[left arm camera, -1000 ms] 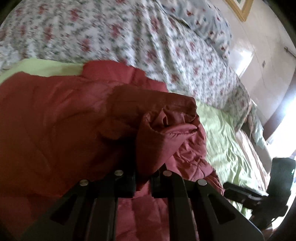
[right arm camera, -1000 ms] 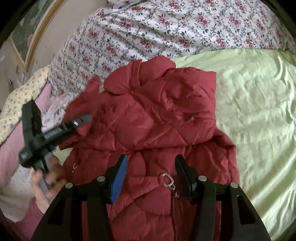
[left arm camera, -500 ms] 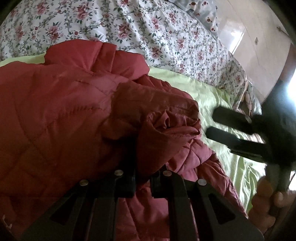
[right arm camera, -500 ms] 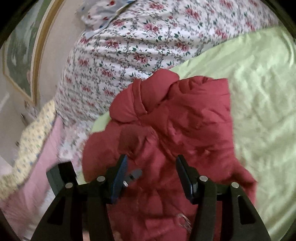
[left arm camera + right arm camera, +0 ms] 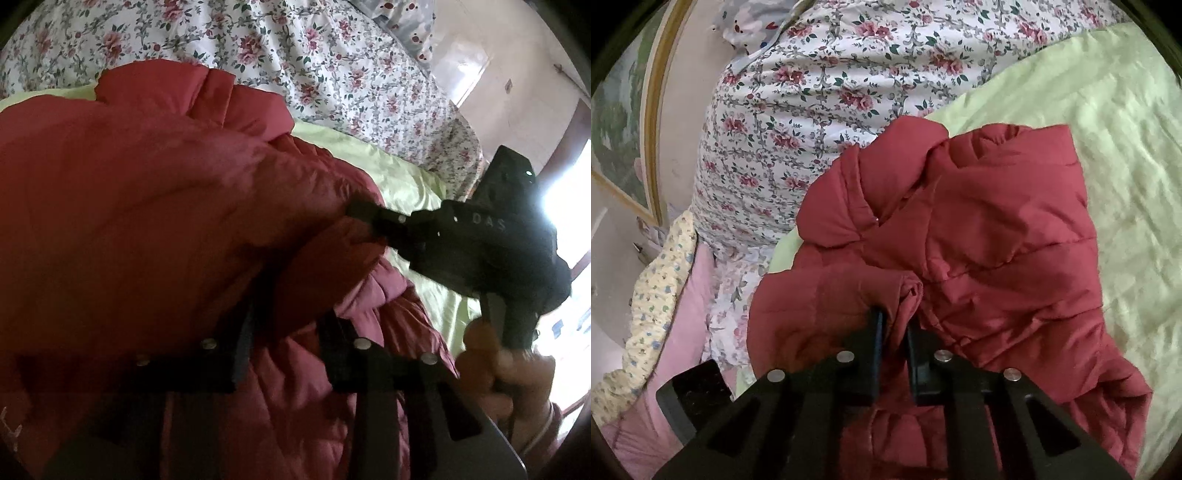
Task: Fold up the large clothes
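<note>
Jacket (image 5: 979,236) — sleeve in right gripper (image 5: 894,325)

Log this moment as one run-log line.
task: fold jacket | left gripper: opening, sleeve cuff between jaws | right gripper: shut on sleeve cuff | surface: green sheet

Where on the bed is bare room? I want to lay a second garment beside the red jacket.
The green sheet lies bare to the right of the jacket in the right wrist view. To the left it is crowded: the floral quilt borders the collar, the pink bedding lies below it, and both hand-held grippers work at the near sleeve.
</note>
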Demonstrator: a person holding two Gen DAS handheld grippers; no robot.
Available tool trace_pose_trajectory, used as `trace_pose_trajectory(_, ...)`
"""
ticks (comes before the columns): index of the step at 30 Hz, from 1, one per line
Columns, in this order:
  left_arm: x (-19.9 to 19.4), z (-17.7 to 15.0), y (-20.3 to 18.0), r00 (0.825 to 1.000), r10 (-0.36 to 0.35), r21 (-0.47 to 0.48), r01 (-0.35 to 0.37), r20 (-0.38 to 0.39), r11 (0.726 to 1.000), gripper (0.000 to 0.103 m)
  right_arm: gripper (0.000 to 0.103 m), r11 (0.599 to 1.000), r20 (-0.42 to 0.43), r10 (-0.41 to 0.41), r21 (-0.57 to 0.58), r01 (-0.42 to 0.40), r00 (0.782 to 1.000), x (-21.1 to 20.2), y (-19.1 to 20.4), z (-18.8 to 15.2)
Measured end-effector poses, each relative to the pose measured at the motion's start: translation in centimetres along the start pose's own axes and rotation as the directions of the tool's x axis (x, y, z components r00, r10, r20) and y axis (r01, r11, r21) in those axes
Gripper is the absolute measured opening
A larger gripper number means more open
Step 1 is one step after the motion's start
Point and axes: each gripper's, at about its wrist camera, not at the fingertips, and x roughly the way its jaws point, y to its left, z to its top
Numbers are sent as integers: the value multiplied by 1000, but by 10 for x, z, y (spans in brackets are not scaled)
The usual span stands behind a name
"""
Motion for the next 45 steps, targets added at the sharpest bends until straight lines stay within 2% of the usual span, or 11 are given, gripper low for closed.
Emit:
trace_pose_trajectory(6,-47,12,12,997,53,36,-55,58,998,31,10,990,44,-104,-92,108,994,-22,3,9)
trace_pose_trajectory(11,-75,38,47,981,161,2,-162,112,987,31,9,975,63,-178,-126,185,982,-31,-4,15)
trace_pose_trajectory(15,-71,50,82,969,231,-55,-227,92,972,31,9,965,68,-211,-143,219,975,-26,-9,13)
trace_pose_trajectory(21,-33,47,124,969,248,-106,-248,-11,963,31,14,960,68,-235,-138,243,970,-23,-8,9)
trace_pose_trajectory(25,-25,43,124,964,266,-100,-266,-12,959,31,19,923,195,-301,-188,336,934,-49,24,4)
trace_pose_trajectory(27,-24,44,121,959,284,-93,-284,-10,954,31,21,921,239,-262,-228,316,935,-56,45,-1)
trace_pose_trajectory(30,-22,42,118,950,313,-86,-312,-12,946,31,31,912,163,-183,-339,229,970,-31,69,-13)
trace_pose_trajectory(32,-23,42,119,947,321,-87,-321,-12,943,31,31,890,97,-200,-399,222,975,-4,77,-24)
trace_pose_trajectory(36,-24,44,119,947,320,-83,-320,-13,944,31,29,836,43,-338,-444,322,940,35,64,-36)
trace_pose_trajectory(42,-37,40,113,945,327,-42,-327,-16,944,31,17,835,43,-417,-376,401,908,37,26,-25)
trace_pose_trajectory(45,-49,39,107,934,356,-31,-356,4,934,31,17,845,38,-414,-355,400,909,34,18,-22)
